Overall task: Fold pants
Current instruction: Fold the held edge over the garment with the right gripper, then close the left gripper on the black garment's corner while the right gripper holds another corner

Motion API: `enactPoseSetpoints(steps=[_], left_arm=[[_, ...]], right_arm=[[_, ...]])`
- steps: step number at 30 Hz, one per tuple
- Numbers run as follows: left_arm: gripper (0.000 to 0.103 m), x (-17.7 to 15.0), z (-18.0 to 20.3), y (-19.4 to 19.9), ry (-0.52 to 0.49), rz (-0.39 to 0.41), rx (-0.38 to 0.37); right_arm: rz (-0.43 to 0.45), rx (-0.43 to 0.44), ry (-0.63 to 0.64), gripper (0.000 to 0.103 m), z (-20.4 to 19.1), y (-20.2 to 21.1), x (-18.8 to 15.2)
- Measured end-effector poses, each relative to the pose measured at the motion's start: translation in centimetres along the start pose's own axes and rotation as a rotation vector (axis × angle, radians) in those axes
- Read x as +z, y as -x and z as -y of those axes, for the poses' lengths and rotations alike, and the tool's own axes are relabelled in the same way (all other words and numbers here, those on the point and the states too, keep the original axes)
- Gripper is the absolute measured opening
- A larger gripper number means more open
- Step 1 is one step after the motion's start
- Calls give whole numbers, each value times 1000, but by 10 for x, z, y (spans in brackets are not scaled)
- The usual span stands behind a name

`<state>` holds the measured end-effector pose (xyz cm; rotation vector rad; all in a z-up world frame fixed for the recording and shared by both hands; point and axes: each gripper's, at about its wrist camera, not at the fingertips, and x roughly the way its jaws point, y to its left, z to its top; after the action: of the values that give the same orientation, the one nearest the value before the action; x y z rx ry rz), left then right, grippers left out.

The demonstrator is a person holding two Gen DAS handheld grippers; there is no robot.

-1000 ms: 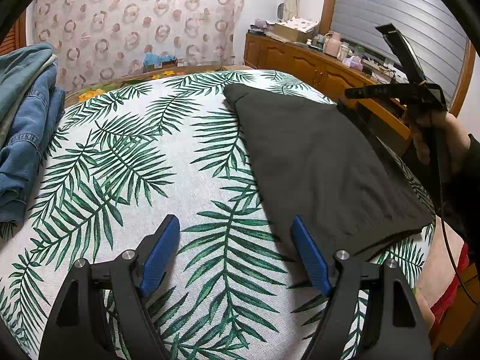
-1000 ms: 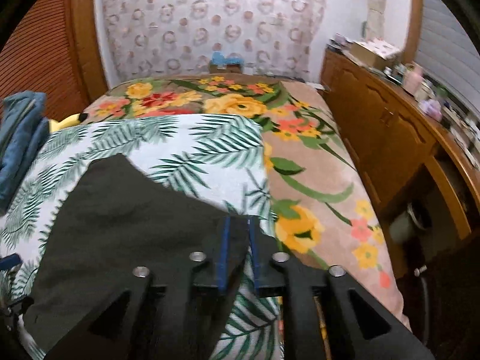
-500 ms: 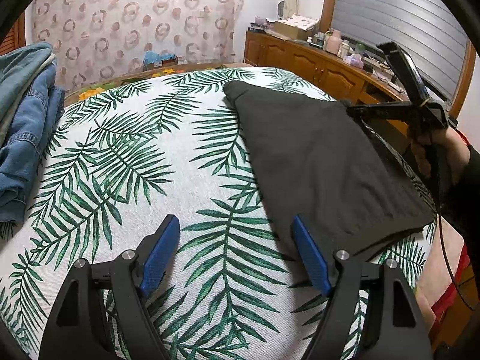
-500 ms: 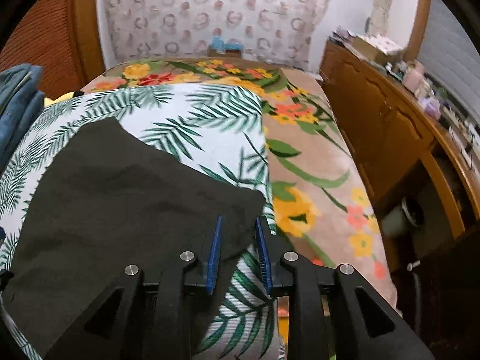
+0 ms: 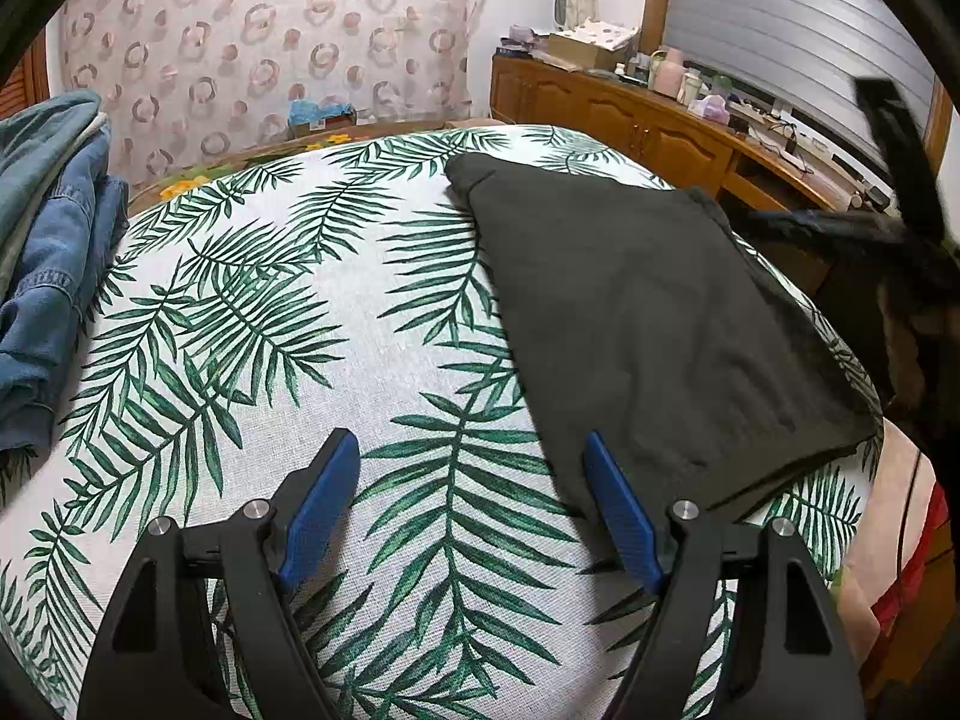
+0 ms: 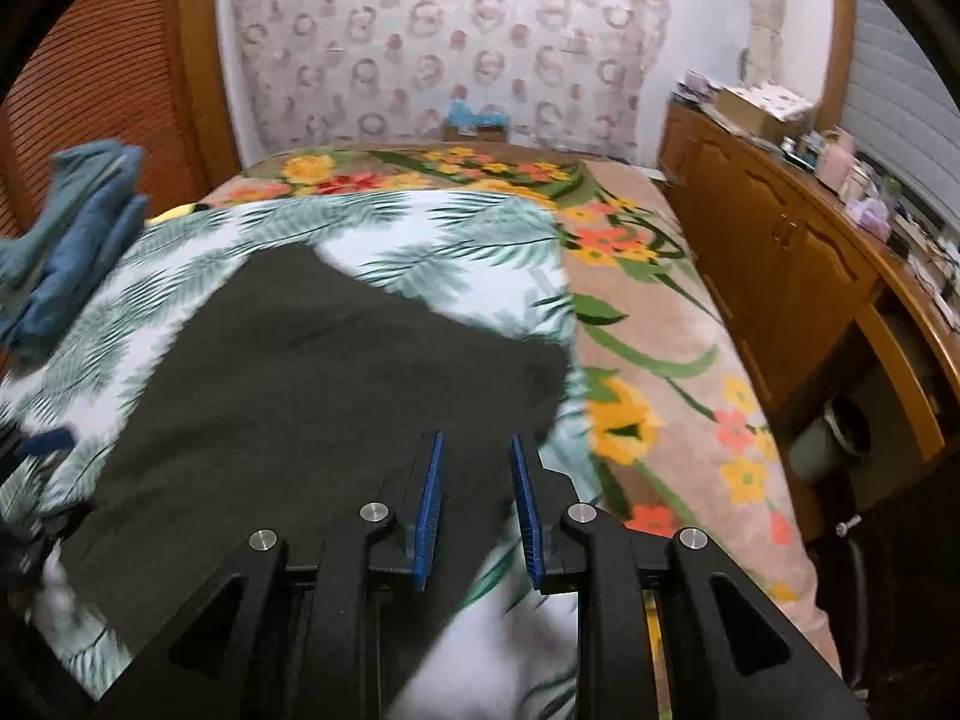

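Observation:
Dark folded pants [image 5: 648, 312] lie flat on the palm-leaf sheet [image 5: 252, 312] at the right side of the bed; they also show in the right wrist view [image 6: 336, 372]. My left gripper [image 5: 471, 504] is open wide and empty, low over the sheet by the pants' near left edge. My right gripper [image 6: 474, 498] has its jaws partly apart with nothing between them, just above the pants' near right corner. It also shows blurred at the right of the left wrist view [image 5: 864, 222].
A heap of blue denim clothes [image 5: 42, 252] lies at the bed's left edge. A floral blanket [image 6: 648, 324] covers the bed's right side. A wooden cabinet [image 6: 798, 276] with clutter on top runs along the right wall. A patterned curtain [image 5: 270, 48] hangs behind.
My right gripper was shut on the pants' corner, has opened and let it go, and has pulled back slightly. The pants lie flatter. My left gripper has not moved.

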<state>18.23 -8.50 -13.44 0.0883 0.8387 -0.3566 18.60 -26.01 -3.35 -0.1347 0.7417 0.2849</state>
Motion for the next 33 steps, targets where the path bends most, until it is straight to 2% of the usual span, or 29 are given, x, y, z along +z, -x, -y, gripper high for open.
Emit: enactPoseSetpoints(steps=[5,10,18,25,33], left_arm=[[78,1,4,1,-2,-1,4],[78,1,4,0,-3,-2,5],[78,0,3,1,-2,-3,-10],[78,-4,5,18,-23,34,-17],[77,-10,19,42,-55,64,-81]], right_arm=[[-7,85,26,26,-21,12,-32],[-33,53,62,30,-28,2,-50],[50,22,61,34,-34,-2,-60],[31,4,46,35,-40,-4,-59],[58,31,-14,35,-34,40,-73]])
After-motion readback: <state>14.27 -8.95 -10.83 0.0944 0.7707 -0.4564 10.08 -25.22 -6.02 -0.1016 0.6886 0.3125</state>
